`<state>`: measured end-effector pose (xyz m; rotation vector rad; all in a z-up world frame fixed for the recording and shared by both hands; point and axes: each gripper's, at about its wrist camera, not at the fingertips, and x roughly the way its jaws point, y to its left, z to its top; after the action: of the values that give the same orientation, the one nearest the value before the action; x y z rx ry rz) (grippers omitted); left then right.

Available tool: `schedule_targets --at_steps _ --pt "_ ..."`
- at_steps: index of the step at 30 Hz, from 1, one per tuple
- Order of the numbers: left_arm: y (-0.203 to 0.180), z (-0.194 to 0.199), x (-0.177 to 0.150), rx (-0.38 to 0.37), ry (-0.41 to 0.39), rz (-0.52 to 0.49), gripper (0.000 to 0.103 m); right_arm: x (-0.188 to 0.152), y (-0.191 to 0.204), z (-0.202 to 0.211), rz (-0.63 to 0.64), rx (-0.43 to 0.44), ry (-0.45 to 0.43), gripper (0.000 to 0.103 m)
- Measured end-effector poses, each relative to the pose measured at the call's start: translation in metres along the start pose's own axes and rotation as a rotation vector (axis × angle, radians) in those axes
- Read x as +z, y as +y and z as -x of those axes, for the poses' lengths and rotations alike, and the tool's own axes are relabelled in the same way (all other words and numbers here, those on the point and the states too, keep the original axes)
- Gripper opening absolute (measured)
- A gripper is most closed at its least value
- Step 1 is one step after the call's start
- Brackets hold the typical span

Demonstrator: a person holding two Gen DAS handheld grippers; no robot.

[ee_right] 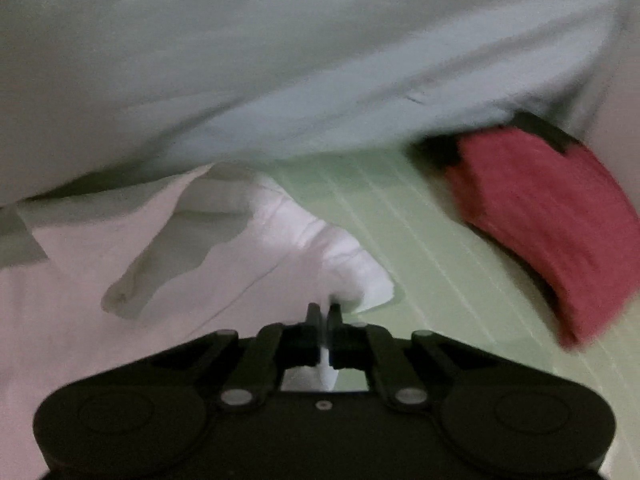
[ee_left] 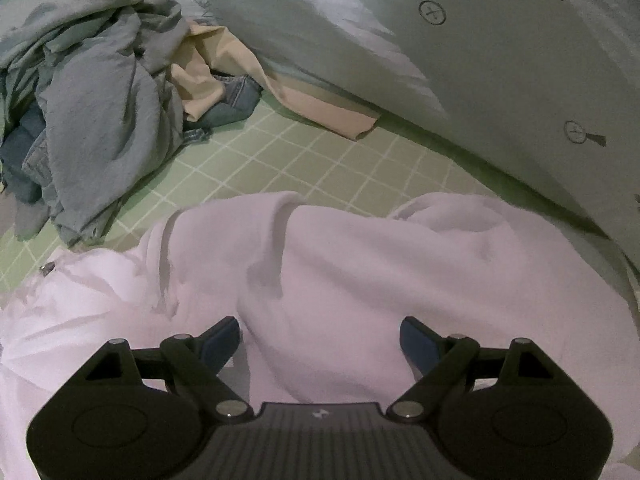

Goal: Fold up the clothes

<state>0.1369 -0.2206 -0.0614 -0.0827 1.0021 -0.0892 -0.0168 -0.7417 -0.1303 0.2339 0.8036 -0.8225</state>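
Left wrist view. The left hand-held gripper (ee_left: pixel 320 342) hangs with its jaws wide apart over a rumpled white garment (ee_left: pixel 340 264), which fills the lower half of the picture; a raised fold of the cloth lies between the two blue pads (ee_left: pixel 219 344), but neither pad presses on it. The garment rests on a green gridded surface (ee_left: pixel 304 152). Beyond it, at upper left, lies an unsorted heap of grey-blue clothes (ee_left: pixel 96 92) with denim (ee_left: pixel 228 100) and a beige piece (ee_left: pixel 280 80) tucked in beside it. A pale sheet (ee_left: pixel 480 52) with printed circle marks rises along the back and right.

Right wrist view. The right hand-held gripper (ee_right: pixel 324 312) has its jaws brought together on a thin edge of the same white garment (ee_right: pixel 120 280), at what looks like a corner near the hem; a sliver of white cloth shows between the fingers. The green surface (ee_right: pixel 420 232) lies bare to the right, and a folded red cloth (ee_right: pixel 540 208) sits well apart at the far right, blurred.

Step in hand, as a judgement: the grasp that begins spreading or folding the white garment, one side pinched and the other not yet taken. The next move calls for the left jaws to close on the fold beneath them, so both grips can lift and draw the cloth flat.
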Motion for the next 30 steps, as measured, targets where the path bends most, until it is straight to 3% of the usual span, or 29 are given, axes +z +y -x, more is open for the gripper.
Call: schedule_targets --at_steps 6,11,13,15,16,19,21,24,26,30 --pt "-0.008 0.023 -0.021 -0.047 -0.009 -0.053 0.088 -0.074 -0.067 0.058 -0.046 -0.088 0.039 0.003" --pt "-0.021 0.036 -0.035 -0.08 -0.007 -0.103 0.088 -0.099 -0.081 0.086 0.059 -0.085 0.047 0.005" --pt "-0.026 0.041 -0.038 -0.086 -0.019 -0.117 0.088 -0.095 -0.075 0.098 0.073 -0.094 0.008 0.01" --pt "-0.032 0.044 -0.04 -0.087 -0.031 -0.131 0.088 -0.091 -0.069 0.11 0.087 -0.102 -0.03 0.029" --pt "-0.034 0.045 -0.041 -0.087 -0.032 -0.133 0.088 -0.089 -0.065 0.115 0.097 -0.103 -0.052 0.031" --pt "-0.037 0.043 -0.042 -0.085 -0.031 -0.13 0.088 -0.084 -0.036 0.13 0.171 -0.044 -0.131 0.033" --pt "-0.04 0.041 -0.042 -0.081 -0.024 -0.129 0.088 -0.085 -0.014 0.132 0.205 0.046 -0.14 0.034" --pt "-0.043 0.035 -0.04 -0.074 -0.015 -0.136 0.088 -0.087 0.013 0.118 0.197 0.199 -0.069 0.034" --pt "-0.045 0.032 -0.038 -0.069 -0.013 -0.144 0.088 -0.088 0.025 0.107 0.172 0.255 -0.022 0.036" --pt "-0.046 0.027 -0.031 -0.052 -0.015 -0.16 0.088 -0.069 0.026 0.079 0.119 0.277 0.024 0.036"
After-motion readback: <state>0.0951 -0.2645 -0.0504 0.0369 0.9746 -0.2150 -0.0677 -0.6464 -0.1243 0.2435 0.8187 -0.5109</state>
